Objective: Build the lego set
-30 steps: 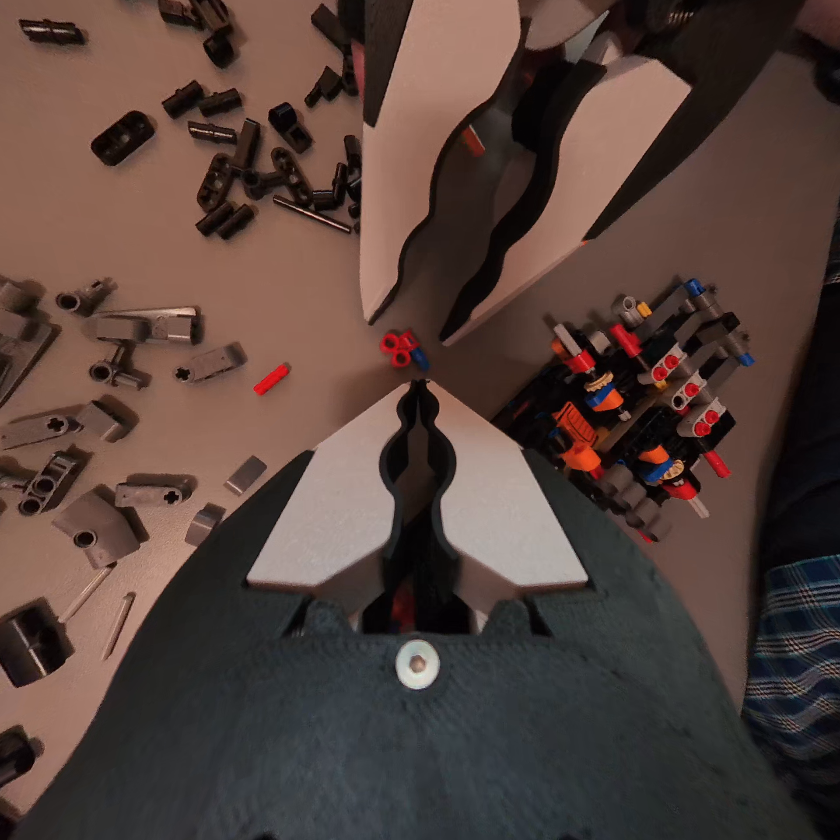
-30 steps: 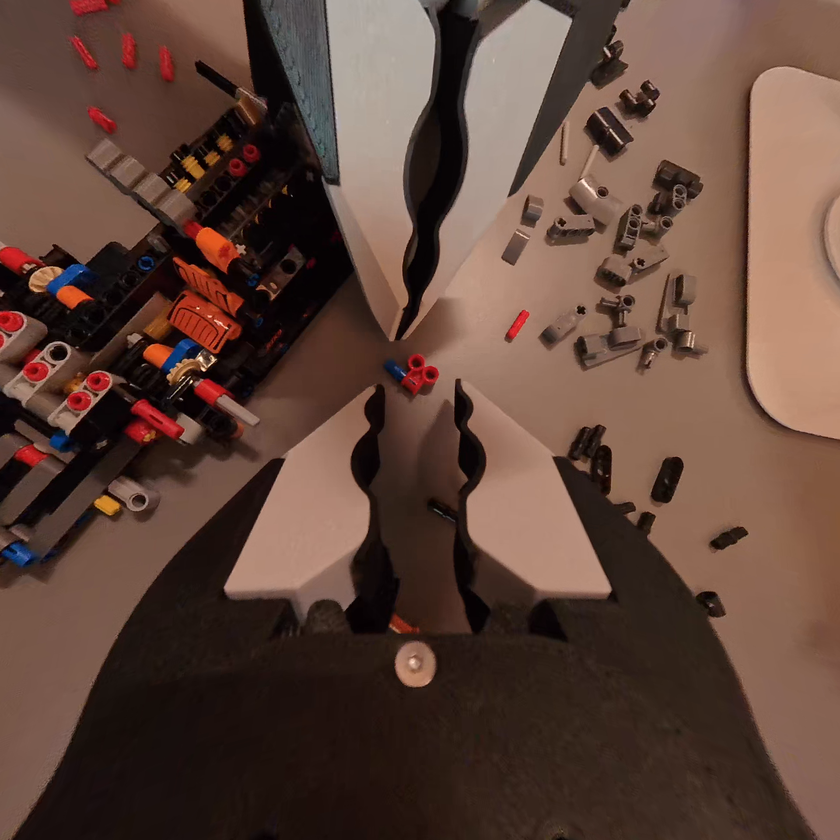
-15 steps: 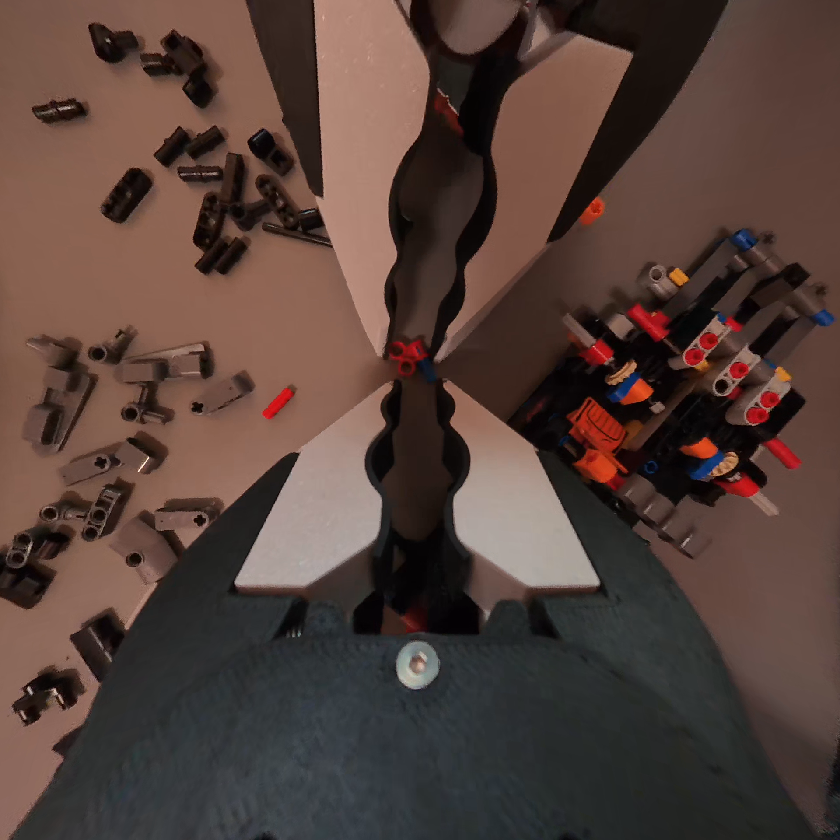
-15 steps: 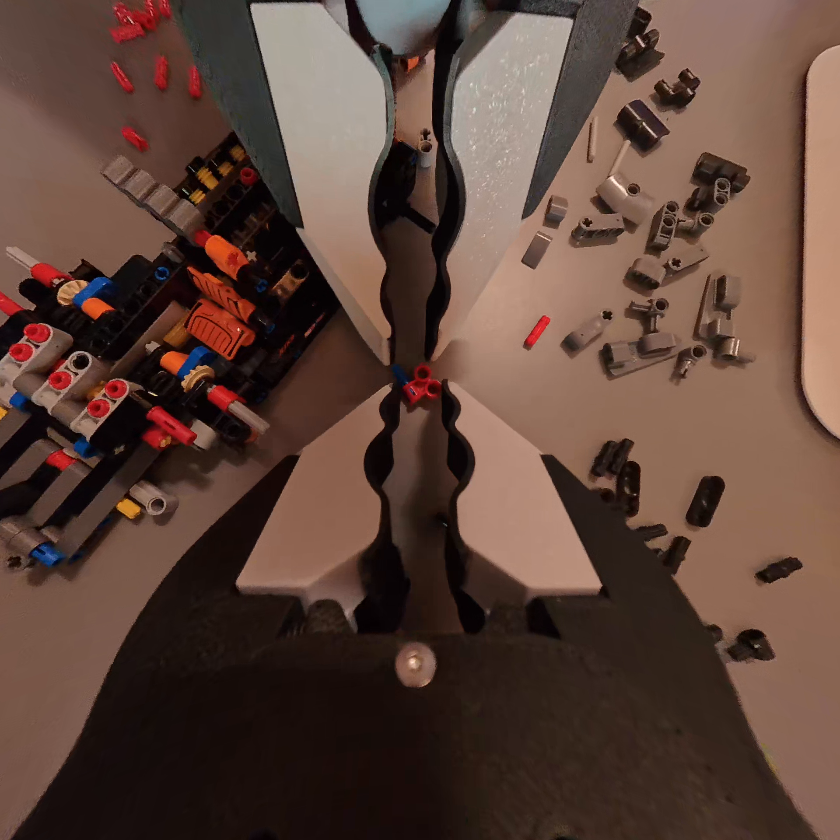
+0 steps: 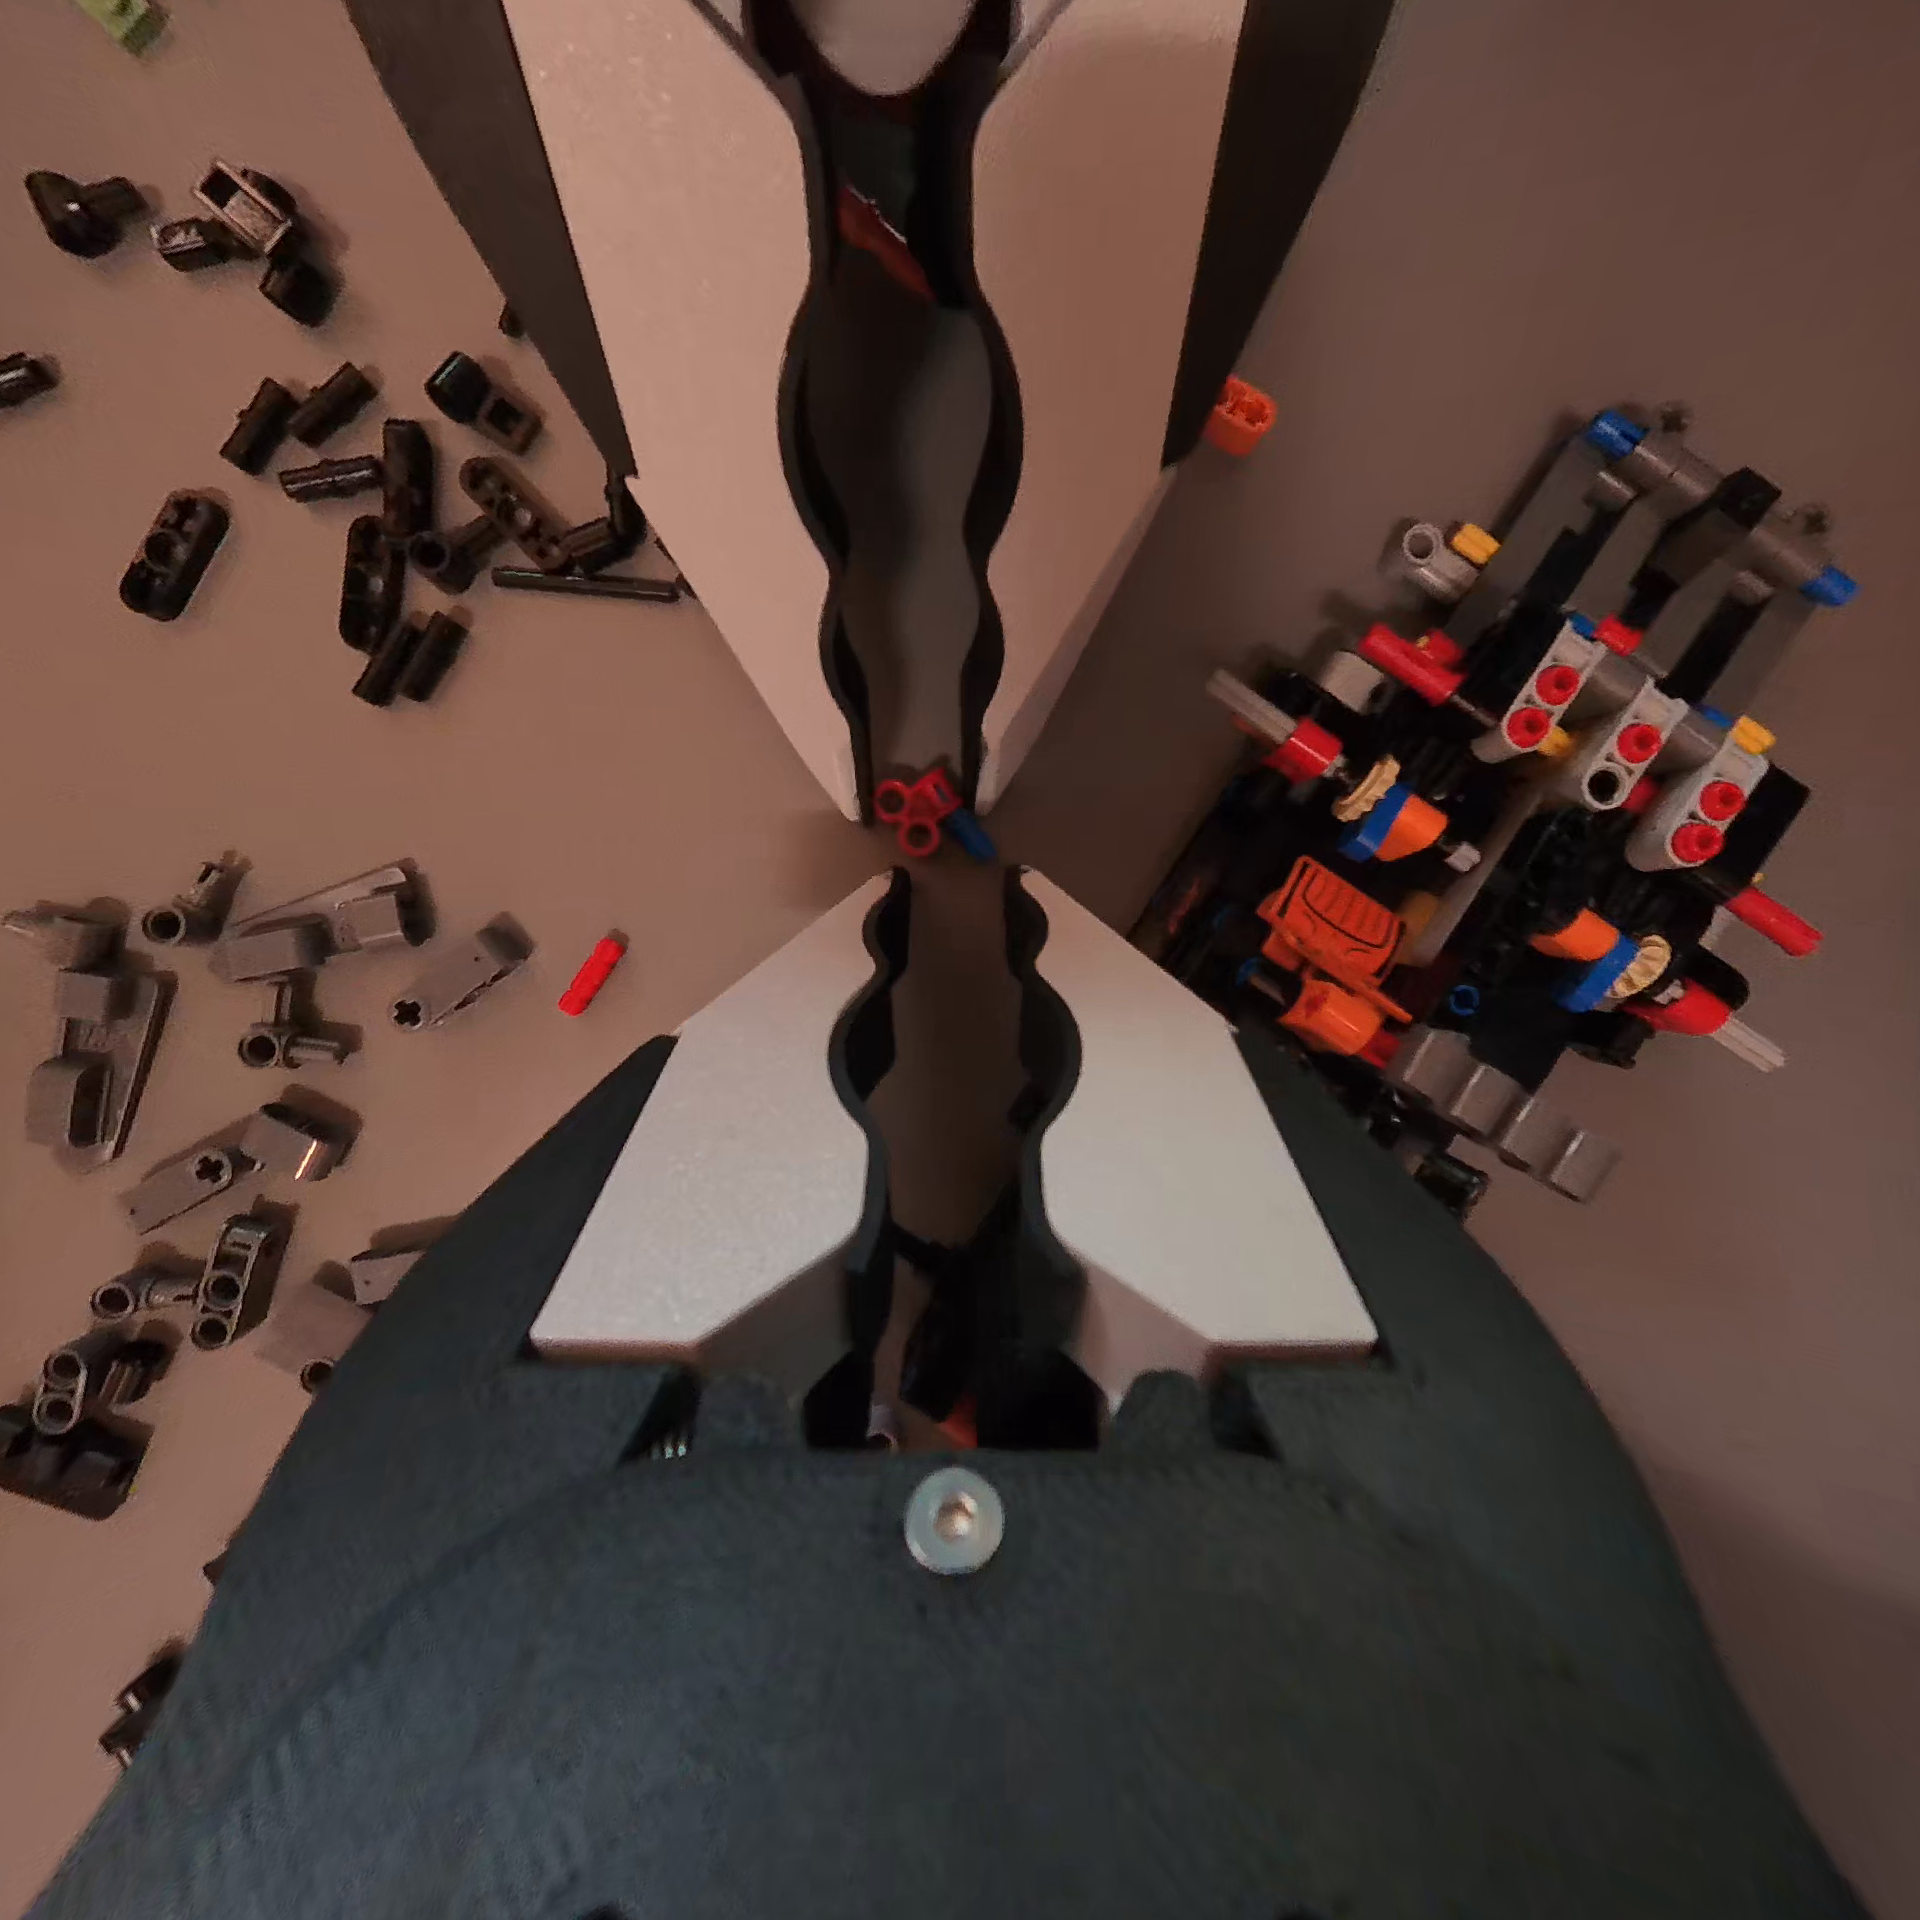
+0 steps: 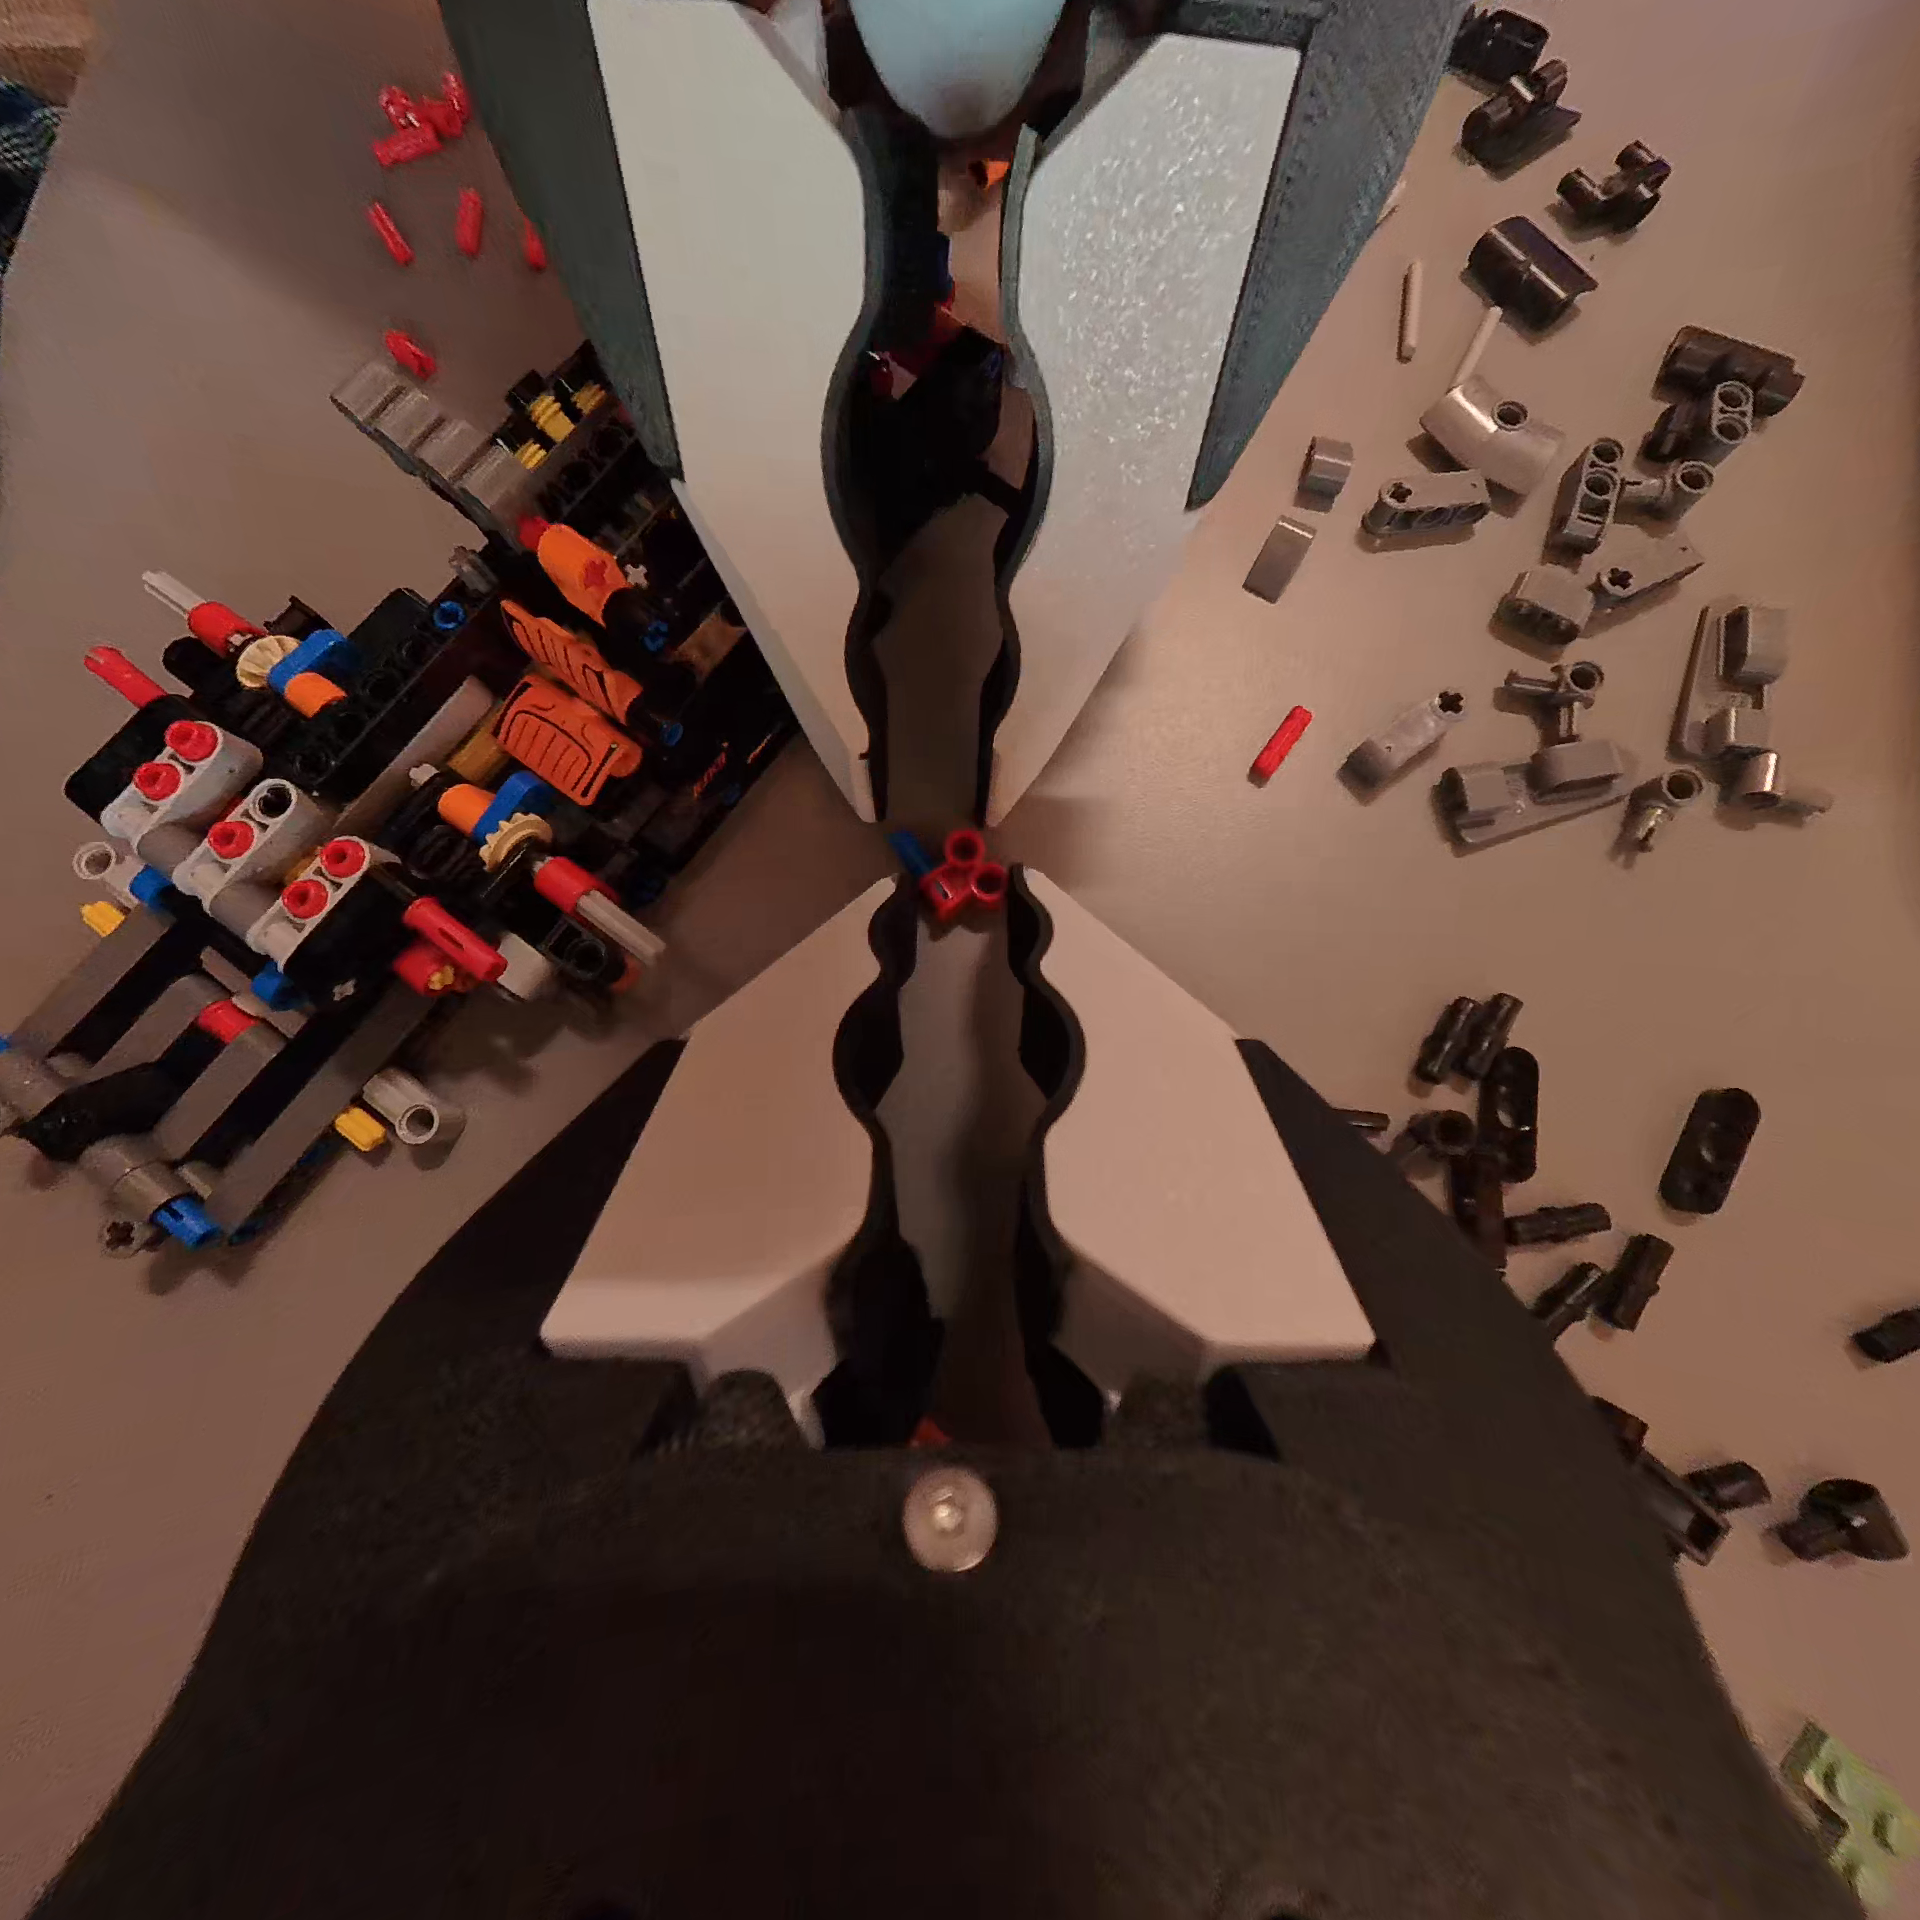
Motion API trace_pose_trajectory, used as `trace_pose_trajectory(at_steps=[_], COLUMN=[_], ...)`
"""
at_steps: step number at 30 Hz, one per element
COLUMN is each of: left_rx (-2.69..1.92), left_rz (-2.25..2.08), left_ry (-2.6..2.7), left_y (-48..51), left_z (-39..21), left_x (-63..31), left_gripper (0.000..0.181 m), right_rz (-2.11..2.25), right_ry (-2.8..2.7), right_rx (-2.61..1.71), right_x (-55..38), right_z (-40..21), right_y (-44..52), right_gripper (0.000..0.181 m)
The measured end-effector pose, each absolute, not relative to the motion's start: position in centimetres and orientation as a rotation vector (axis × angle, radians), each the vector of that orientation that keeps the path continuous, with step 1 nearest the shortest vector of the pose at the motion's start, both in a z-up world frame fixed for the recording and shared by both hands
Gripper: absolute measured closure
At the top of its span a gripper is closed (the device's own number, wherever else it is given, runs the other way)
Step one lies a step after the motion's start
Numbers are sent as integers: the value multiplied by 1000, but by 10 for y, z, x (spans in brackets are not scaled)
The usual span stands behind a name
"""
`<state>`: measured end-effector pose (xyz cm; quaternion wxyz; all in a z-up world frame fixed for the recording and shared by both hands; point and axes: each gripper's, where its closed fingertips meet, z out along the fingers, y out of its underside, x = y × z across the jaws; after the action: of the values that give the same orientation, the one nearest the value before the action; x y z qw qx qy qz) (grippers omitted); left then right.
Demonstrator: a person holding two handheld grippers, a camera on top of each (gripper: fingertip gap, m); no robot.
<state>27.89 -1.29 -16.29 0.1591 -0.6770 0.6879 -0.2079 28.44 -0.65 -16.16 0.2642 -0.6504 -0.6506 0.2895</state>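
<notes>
A small red connector [image 6: 961,876] with a blue pin [image 6: 907,847] in it sits between the fingertips of my right gripper [image 6: 958,881], which is closed on it. In the left wrist view the connector [image 5: 914,805] shows at the tips of the right gripper [image 5: 923,808], which comes in from the top. My left gripper [image 5: 958,875] is a little open and empty, tip to tip with the right one, just short of the connector. It shows from above in the right wrist view [image 6: 930,818]. The part-built model [image 5: 1507,883] of black, grey, red and orange pieces lies beside both grippers [image 6: 364,831].
On the table, loose black pieces [image 5: 416,540], grey pieces [image 5: 208,987] and a red pin [image 5: 590,974] lie left of my left gripper. An orange piece [image 5: 1242,416] lies near the model. Several red pins [image 6: 416,156] lie beyond the model. A green piece [image 6: 1849,1808] is at the corner. Both grippers' tips are close together, under 4 cm apart. The green piece [image 6: 1849,1808] is about 20 cm from both grippers' fingertips.
My right gripper has closed from wide open onto the red connector. My left gripper has opened from shut. Both views have drawn back from the table.
</notes>
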Motion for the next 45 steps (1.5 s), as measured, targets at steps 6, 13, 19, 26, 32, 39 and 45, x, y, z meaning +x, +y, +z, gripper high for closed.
trace_pose_trajectory(at_steps=[6,13,19,26,32,39,45], left_rx=[-1906,-1871,-1853,-1834,-1816,-1822,-1811], left_rz=[-609,-620,-655,-688,-670,-678,-668], left_ry=[1998,2021,2036,2038,2058,2059,2082], left_y=[-11,-13,-14,-15,-15,-15,-15], left_z=[-163,-162,-161,-160,-161,-162,-162], left_x=[281,282,282,284,286,286,287], left_gripper=[167,166,165,163,164,164,166], right_rz=[813,828,831,835,842,846,847], right_ry=[-1761,-1768,-1770,-1772,-1771,-1774,-1776], right_rx=[-1757,-1749,-1746,-1746,-1750,-1752,-1755], right_x=[284,284,285,285,285,285,285], right_z=[-162,-162,-162,-162,-162,-162,-162], right_y=[-8,-9,-9,-9,-9,-10,-10], right_gripper=[165,165,165,165,165,165,165])
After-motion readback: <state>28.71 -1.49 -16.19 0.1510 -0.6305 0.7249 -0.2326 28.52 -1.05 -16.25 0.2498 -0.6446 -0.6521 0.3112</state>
